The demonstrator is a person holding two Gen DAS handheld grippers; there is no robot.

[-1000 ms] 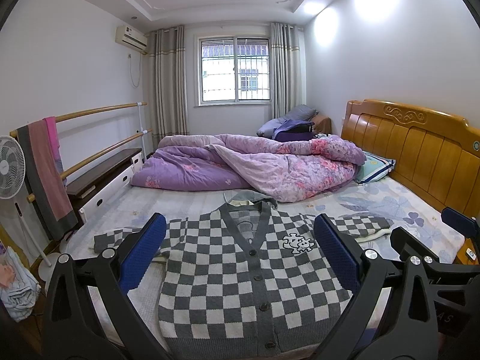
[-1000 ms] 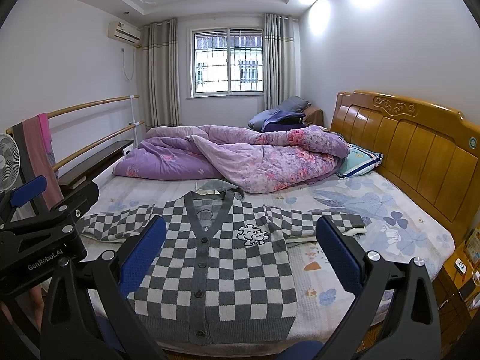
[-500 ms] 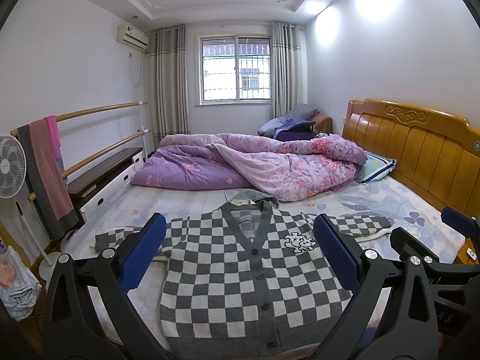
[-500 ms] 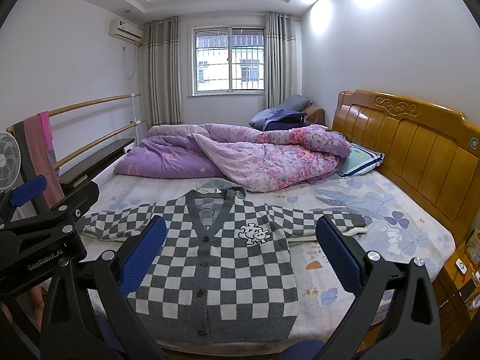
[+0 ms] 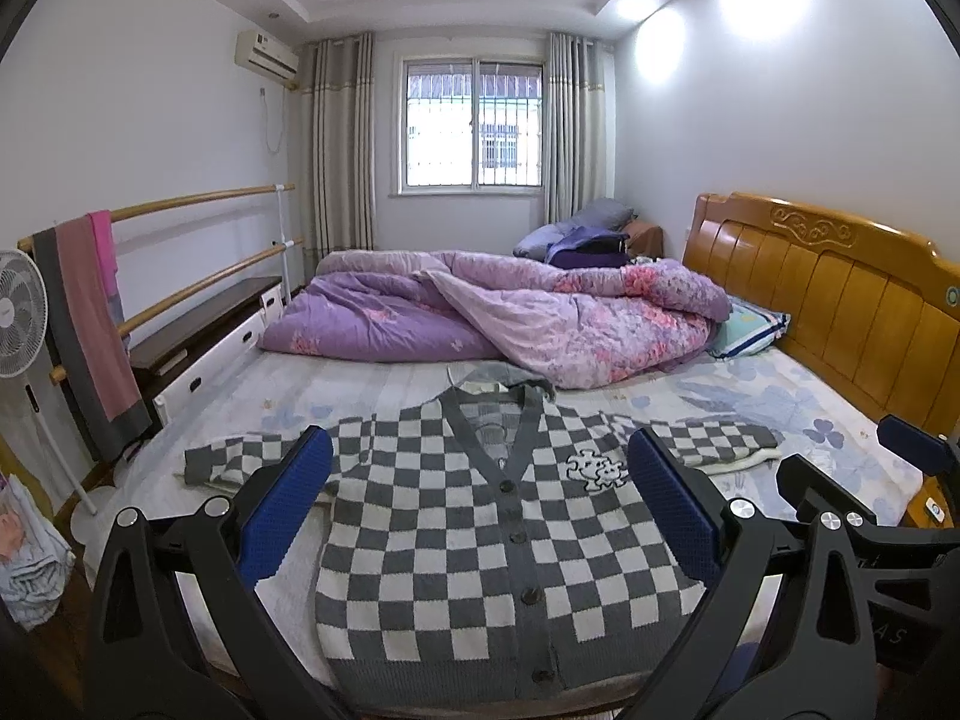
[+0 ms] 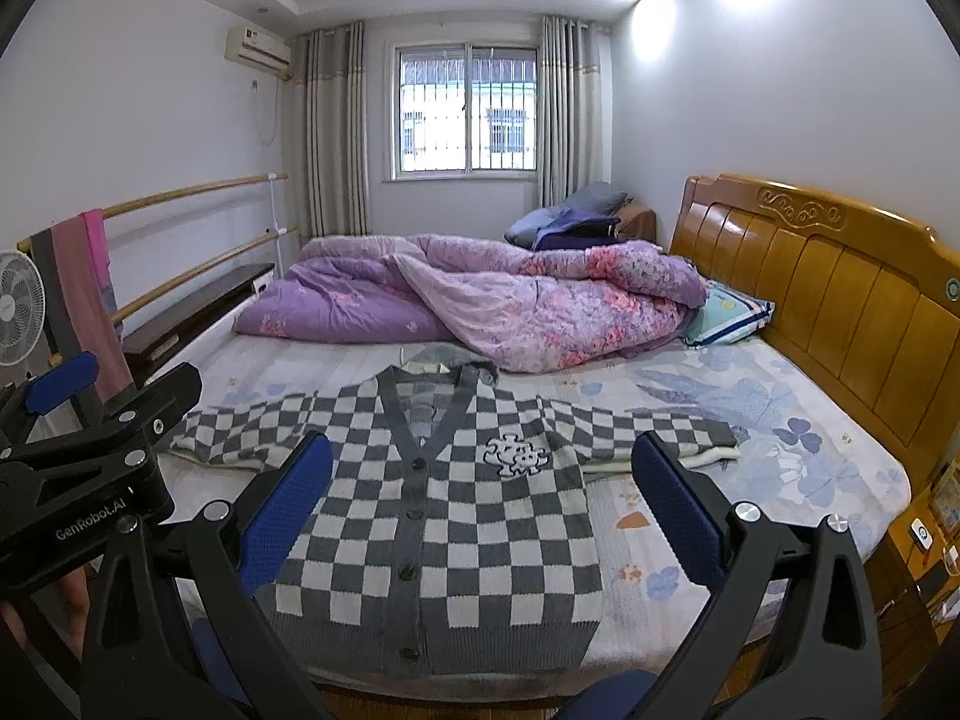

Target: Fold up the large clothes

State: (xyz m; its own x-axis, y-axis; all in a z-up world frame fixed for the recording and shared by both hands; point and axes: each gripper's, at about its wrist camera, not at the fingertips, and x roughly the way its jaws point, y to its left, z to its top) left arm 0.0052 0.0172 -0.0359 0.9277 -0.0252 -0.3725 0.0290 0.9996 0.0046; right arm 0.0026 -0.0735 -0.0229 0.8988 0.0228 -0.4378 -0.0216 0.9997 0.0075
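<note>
A grey-and-white checked cardigan (image 5: 504, 546) lies flat and buttoned on the bed, front up, sleeves spread to both sides; it also shows in the right wrist view (image 6: 444, 516). My left gripper (image 5: 480, 480) is open and empty, held above the cardigan's chest near the bed's front edge. My right gripper (image 6: 480, 480) is open and empty, above the cardigan's right half. The left gripper's body shows at the left of the right wrist view (image 6: 78, 468).
A crumpled purple quilt (image 5: 498, 318) fills the far half of the bed. The wooden headboard (image 5: 840, 300) runs along the right. A pillow (image 5: 750, 324) lies by it. A fan (image 5: 18, 312) and a rail with a towel (image 5: 90, 324) stand at the left.
Both views have shifted very slightly; the cardigan sits a touch lower in the frames. Both grippers stay open and nothing on the bed has moved.
</note>
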